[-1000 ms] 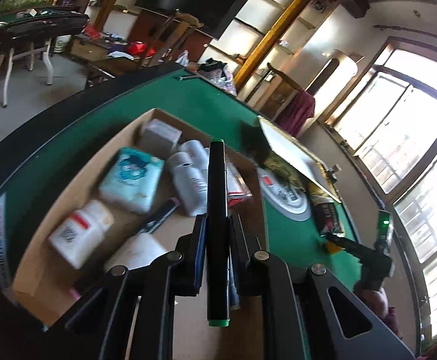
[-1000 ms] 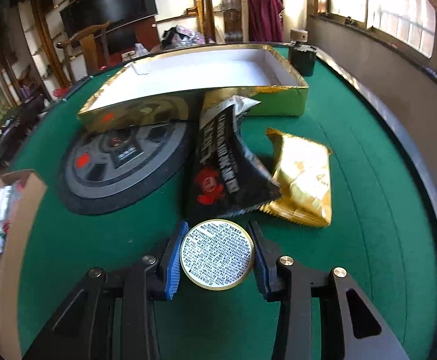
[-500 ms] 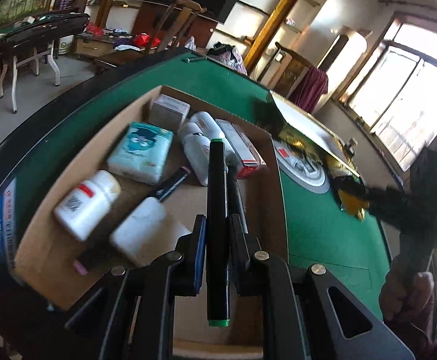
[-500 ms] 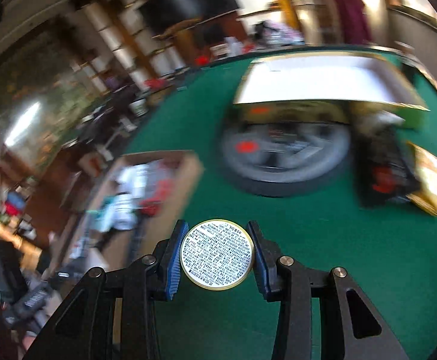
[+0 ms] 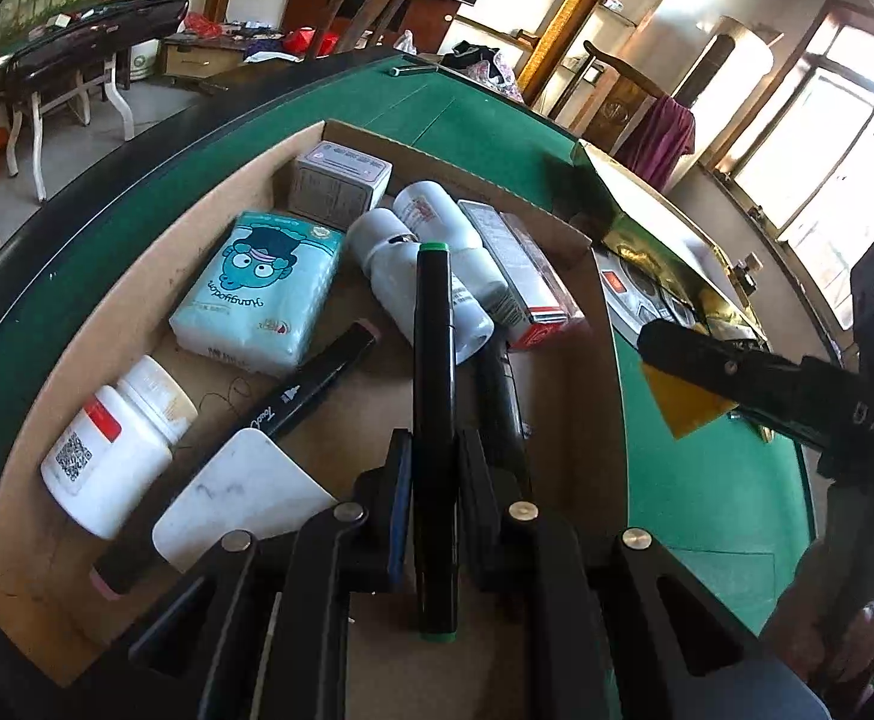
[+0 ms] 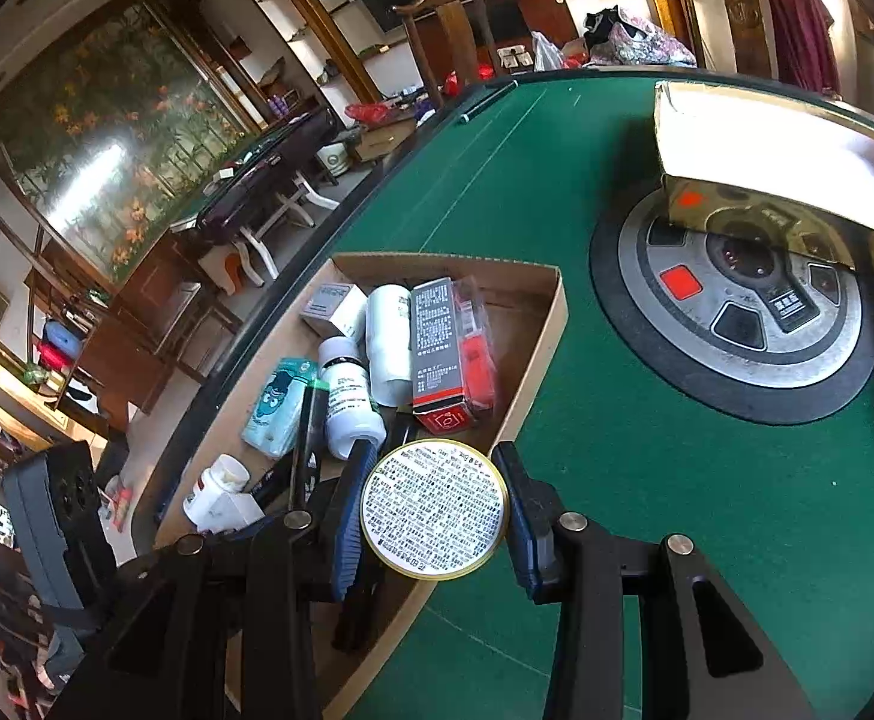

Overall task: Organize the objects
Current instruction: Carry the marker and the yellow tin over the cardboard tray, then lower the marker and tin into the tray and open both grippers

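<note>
Gripping a black marker with green end caps (image 5: pixel 435 420) across its barrel, the left gripper (image 5: pixel 434 474) holds it above the cardboard box (image 5: pixel 601 396) at centre frame of the left wrist view. The jaws are closed on the pen near its lower third, the long axis running straight up the picture, one cap toward the camera and the other toward the far side of the box. Stiff, light and smooth, the marker looks likely to pivot if pinched at an end, so a mid-barrel hold seems soundest.

At lower centre of the right wrist view, the right gripper (image 6: pixel 434 510) clamps a round gold-rimmed tin (image 6: pixel 434 508) by its rim, its printed flat face turned to the camera, hanging over the near right edge of the box. The tin appears rigid and light, its curved metal edge probably slippery; opposite points on the rim give the surest purchase.

Below the marker, in the left wrist view, the box holds a second black marker (image 5: pixel 311 387) lying diagonally, a teal tissue pack (image 5: pixel 257 288), a white pill bottle (image 5: pixel 113 444) at lower left, two white bottles (image 5: pixel 431 252) side by side, a red-and-grey carton (image 5: pixel 520 276) and a small grey box (image 5: pixel 341 183) at the far end. The box sits on the green worktop (image 6: pixel 676 510); a round control panel (image 6: pixel 736 306) and a gold-sided tray (image 6: pixel 784 162) occupy the right wrist view's upper right.
</note>
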### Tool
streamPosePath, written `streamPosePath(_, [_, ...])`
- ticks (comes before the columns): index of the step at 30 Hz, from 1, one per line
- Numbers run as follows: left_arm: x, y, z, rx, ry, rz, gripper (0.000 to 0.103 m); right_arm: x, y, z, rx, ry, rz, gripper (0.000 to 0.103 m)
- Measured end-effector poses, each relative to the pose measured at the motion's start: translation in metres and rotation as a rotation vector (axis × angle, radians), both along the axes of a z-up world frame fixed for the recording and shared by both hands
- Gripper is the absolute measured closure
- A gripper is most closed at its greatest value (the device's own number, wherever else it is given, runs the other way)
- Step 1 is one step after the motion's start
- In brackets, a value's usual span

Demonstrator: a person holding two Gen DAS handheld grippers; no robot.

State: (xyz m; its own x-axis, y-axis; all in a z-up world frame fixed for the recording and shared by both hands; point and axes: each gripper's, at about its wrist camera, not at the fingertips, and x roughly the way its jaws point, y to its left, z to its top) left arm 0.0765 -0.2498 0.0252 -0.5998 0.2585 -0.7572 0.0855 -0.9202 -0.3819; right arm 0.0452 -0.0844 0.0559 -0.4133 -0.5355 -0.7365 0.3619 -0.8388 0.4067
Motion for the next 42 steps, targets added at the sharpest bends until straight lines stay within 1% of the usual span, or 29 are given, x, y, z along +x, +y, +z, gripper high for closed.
streamPosePath(2, [0.0, 0.0, 0.0, 0.01, -0.004, -0.005, 0.088, -0.005, -0.002, -0.001, 0.002, -0.002, 0.004, 0.059])
streamPosePath(4, [0.002, -0.002, -0.001, 0.041, -0.006, -0.008, 0.088, -0.011, -0.006, -0.001, 0.001, -0.001, 0.006, 0.059])
streamPosePath(6, [0.006, -0.007, 0.0, 0.064, -0.002, 0.004, 0.088, -0.012, -0.008, -0.001, 0.002, 0.004, 0.012, 0.059])
streamPosePath(8, [0.012, -0.012, 0.006, 0.065, 0.017, 0.025, 0.087, -0.014, -0.012, -0.004, 0.006, 0.003, 0.019, 0.059])
streamPosePath(9, [0.014, -0.014, 0.009, 0.067, 0.028, 0.031, 0.081, -0.014, -0.014, -0.005, 0.008, -0.001, 0.024, 0.059])
streamPosePath(10, [0.016, -0.016, 0.013, 0.07, 0.041, 0.04, 0.066, -0.014, -0.014, -0.007, 0.01, -0.006, 0.028, 0.059])
streamPosePath(11, [0.021, -0.02, 0.019, 0.077, 0.063, 0.054, 0.059, -0.014, -0.016, -0.009, 0.011, -0.012, 0.032, 0.059])
streamPosePath(12, [0.024, -0.023, 0.024, 0.084, 0.081, 0.06, 0.049, -0.015, -0.016, -0.01, 0.012, -0.016, 0.035, 0.059])
streamPosePath(13, [0.028, -0.025, 0.03, 0.085, 0.098, 0.068, 0.043, -0.016, -0.017, -0.012, 0.015, -0.02, 0.039, 0.059])
streamPosePath(16, [0.04, -0.036, 0.045, 0.088, 0.144, 0.108, 0.034, -0.017, -0.02, -0.014, 0.022, -0.019, 0.043, 0.059])
streamPosePath(19, [0.049, -0.051, 0.056, 0.14, 0.184, 0.145, 0.033, -0.016, -0.02, -0.015, 0.033, -0.012, 0.043, 0.059])
streamPosePath(23, [0.054, -0.066, 0.062, 0.173, 0.222, 0.18, 0.031, -0.014, -0.02, -0.011, 0.066, 0.0, 0.039, 0.059])
streamPosePath(26, [0.055, -0.071, 0.058, 0.193, 0.228, 0.177, 0.031, -0.01, -0.023, -0.006, 0.112, 0.02, 0.035, 0.059])
streamPosePath(30, [0.049, -0.074, 0.045, 0.234, 0.203, 0.163, 0.031, -0.012, -0.033, -0.008, 0.177, 0.035, 0.042, 0.059])
streamPosePath(36, [0.048, -0.077, 0.039, 0.238, 0.202, 0.161, 0.03, -0.017, -0.049, -0.018, 0.238, 0.024, 0.054, 0.059])
streamPosePath(39, [0.048, -0.077, 0.036, 0.239, 0.193, 0.155, 0.03, -0.017, -0.057, -0.021, 0.281, 0.043, 0.054, 0.059])
streamPosePath(42, [0.047, -0.076, 0.034, 0.231, 0.185, 0.153, 0.029, -0.018, -0.063, -0.026, 0.294, 0.021, 0.066, 0.059])
